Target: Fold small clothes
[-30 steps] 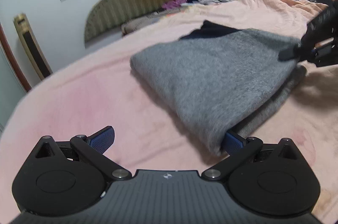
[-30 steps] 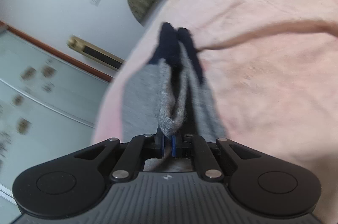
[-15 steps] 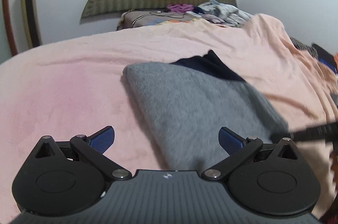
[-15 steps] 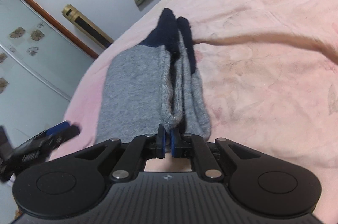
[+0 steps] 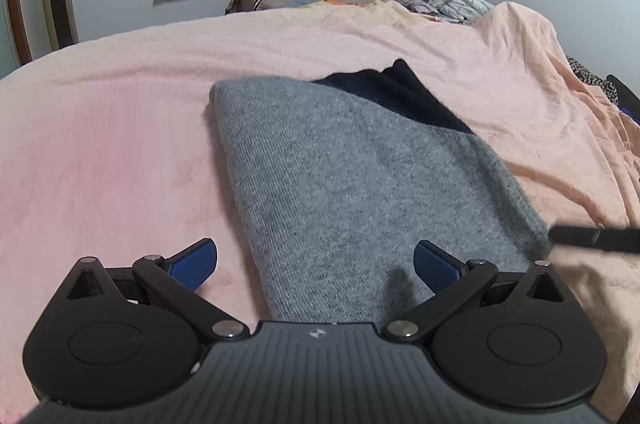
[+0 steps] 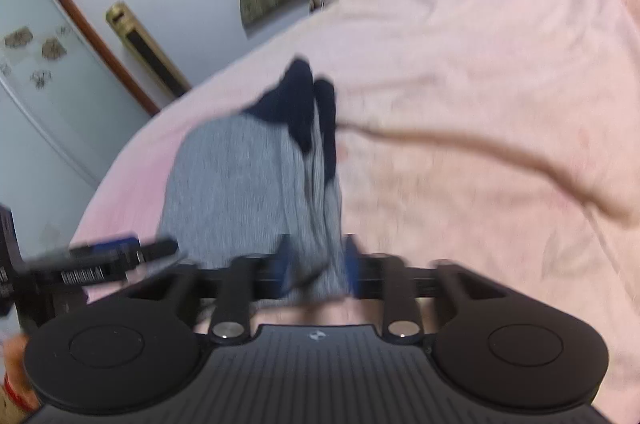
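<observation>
Two tools work one grey garment (image 5: 360,183), folded on the pink bed (image 5: 100,143). Left tool (image 5: 316,260) hangs spread and empty; right tool (image 6: 316,264) is opening around the near hem (the release step). Next: smooth or fold again.

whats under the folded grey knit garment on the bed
Pink blanket shows all around the grey knit garment; its navy part pokes out at the far end. Anything beneath is covered.

Right wrist view motion-blurred throughout
</observation>
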Action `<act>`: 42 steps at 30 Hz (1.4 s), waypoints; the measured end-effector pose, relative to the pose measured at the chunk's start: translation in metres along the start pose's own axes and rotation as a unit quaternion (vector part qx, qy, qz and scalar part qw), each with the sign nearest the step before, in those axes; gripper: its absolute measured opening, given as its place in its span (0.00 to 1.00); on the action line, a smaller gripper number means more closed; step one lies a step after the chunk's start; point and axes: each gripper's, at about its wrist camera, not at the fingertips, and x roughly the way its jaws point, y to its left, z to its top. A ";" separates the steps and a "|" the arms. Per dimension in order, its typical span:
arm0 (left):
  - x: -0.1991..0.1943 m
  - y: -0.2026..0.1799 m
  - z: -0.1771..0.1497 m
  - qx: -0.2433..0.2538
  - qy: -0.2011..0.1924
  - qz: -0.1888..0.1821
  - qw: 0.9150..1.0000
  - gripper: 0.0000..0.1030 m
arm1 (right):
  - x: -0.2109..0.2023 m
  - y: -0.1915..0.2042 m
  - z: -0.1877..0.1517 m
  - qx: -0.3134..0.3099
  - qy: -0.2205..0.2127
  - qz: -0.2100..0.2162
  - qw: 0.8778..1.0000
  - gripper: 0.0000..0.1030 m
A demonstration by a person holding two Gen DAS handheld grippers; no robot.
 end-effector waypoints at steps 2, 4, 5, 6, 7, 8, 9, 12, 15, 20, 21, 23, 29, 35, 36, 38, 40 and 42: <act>0.001 -0.001 -0.001 0.003 0.004 0.004 1.000 1.00 | 0.000 0.002 0.004 0.001 -0.015 0.020 1.000 0.58; 0.002 -0.002 -0.003 0.006 0.007 0.006 1.000 1.00 | 0.007 0.007 0.005 -0.010 -0.013 0.018 1.000 0.58; 0.002 -0.002 -0.004 0.007 0.010 0.007 1.000 1.00 | 0.013 0.008 0.004 -0.014 -0.005 0.008 1.000 0.58; 0.003 -0.002 -0.005 0.008 0.012 0.007 1.000 1.00 | 0.020 0.007 0.003 -0.015 0.009 -0.002 1.000 0.58; 0.004 -0.002 -0.006 0.008 0.015 0.007 1.000 1.00 | 0.029 0.006 0.000 -0.015 0.027 -0.010 0.999 0.57; 0.004 -0.001 -0.007 0.009 0.017 0.007 1.000 1.00 | 0.034 0.004 -0.003 -0.016 0.041 -0.015 0.999 0.56; 0.004 0.000 -0.008 0.010 0.017 0.008 1.000 1.00 | 0.035 0.002 -0.005 -0.023 0.041 -0.015 0.999 0.56; 0.003 0.007 -0.005 0.008 0.009 0.012 1.000 1.00 | 0.031 0.003 0.004 -0.033 0.043 -0.006 0.998 0.56; 0.007 0.028 0.010 -0.031 0.006 0.001 1.000 1.00 | 0.033 -0.001 0.028 -0.026 0.035 0.026 0.999 0.58; 0.038 0.083 0.037 -0.166 0.038 -0.102 0.980 1.00 | 0.087 -0.017 0.071 -0.035 0.062 0.072 0.995 0.62; 0.046 0.091 0.041 -0.187 0.046 -0.121 0.974 1.00 | 0.100 -0.023 0.078 -0.027 0.074 0.082 0.994 0.62; 0.063 0.105 0.047 -0.223 0.059 -0.150 0.961 1.00 | 0.125 -0.035 0.090 -0.004 0.093 0.110 0.990 0.63; 0.111 0.133 0.063 -0.302 0.057 -0.241 0.921 1.00 | 0.175 -0.044 0.118 0.044 0.107 0.205 0.972 0.64; 0.142 0.134 0.079 -0.325 0.030 -0.262 0.908 0.75 | 0.216 -0.031 0.126 0.065 0.115 0.222 0.966 0.35; 0.147 0.135 0.082 -0.326 0.028 -0.259 0.909 0.66 | 0.223 -0.032 0.128 0.070 0.114 0.222 0.966 0.29; 0.155 0.135 0.082 -0.328 0.032 -0.253 0.910 0.43 | 0.226 -0.029 0.130 0.069 0.106 0.215 0.968 0.23; 0.153 0.136 0.081 -0.325 0.022 -0.247 0.913 0.39 | 0.221 -0.021 0.130 0.047 0.092 0.205 0.973 0.21; 0.137 0.131 0.080 -0.304 0.003 -0.234 0.924 0.38 | 0.210 -0.012 0.130 0.032 0.080 0.203 0.975 0.20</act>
